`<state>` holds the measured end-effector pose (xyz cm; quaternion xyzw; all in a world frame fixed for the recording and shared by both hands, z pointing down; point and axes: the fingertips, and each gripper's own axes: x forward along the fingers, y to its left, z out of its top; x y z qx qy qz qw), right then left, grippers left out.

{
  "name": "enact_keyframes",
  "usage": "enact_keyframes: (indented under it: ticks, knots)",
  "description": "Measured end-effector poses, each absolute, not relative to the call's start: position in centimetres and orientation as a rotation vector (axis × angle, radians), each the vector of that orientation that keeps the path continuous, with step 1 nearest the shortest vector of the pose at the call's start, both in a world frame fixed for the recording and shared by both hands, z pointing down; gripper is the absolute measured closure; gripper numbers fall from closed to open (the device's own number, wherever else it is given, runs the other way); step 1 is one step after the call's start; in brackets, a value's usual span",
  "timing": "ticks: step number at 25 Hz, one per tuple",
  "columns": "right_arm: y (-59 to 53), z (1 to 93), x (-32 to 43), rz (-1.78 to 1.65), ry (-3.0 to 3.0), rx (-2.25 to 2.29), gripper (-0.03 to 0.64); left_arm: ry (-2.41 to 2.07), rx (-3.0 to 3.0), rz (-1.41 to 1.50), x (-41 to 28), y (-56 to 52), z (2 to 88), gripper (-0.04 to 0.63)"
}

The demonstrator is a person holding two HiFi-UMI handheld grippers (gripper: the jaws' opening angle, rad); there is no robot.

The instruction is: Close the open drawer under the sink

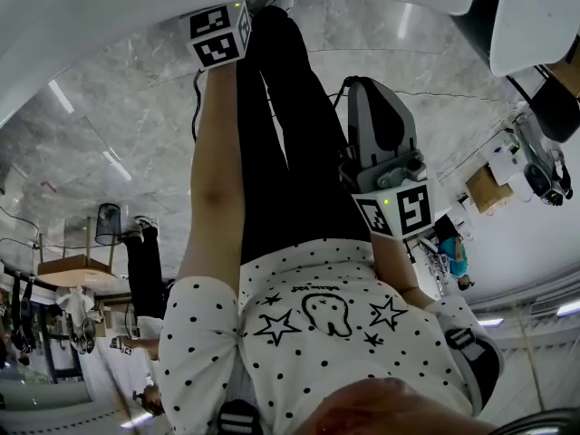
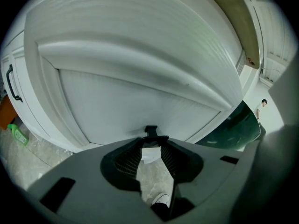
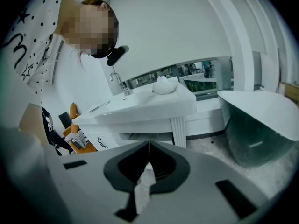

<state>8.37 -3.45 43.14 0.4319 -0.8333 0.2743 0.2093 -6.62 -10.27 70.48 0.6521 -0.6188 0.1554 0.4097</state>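
We judge the closing as begun but not shown finished: the white drawer front (image 2: pixel 140 97) fills the left gripper view, and no view shows whether it sits flush under the sink. The left gripper (image 2: pixel 150 141) has its jaws clearly apart, clamping nothing we can make out, with their tips right at the front's small dark pull (image 2: pixel 150 130). The right gripper (image 3: pixel 148 146) plays no part, its jaws shut together on nothing, so a push inward probably remains.
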Motion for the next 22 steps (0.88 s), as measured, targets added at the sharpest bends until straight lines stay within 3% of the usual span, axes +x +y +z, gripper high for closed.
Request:
enact_keyframes:
  ticks: [22]
  knots:
    - [-3.0, 43.1, 8.4, 0.760, -2.314, 1.205, 0.603, -1.588, 1.640, 0.350, -7.7, -12.7, 69.9, 0.465]
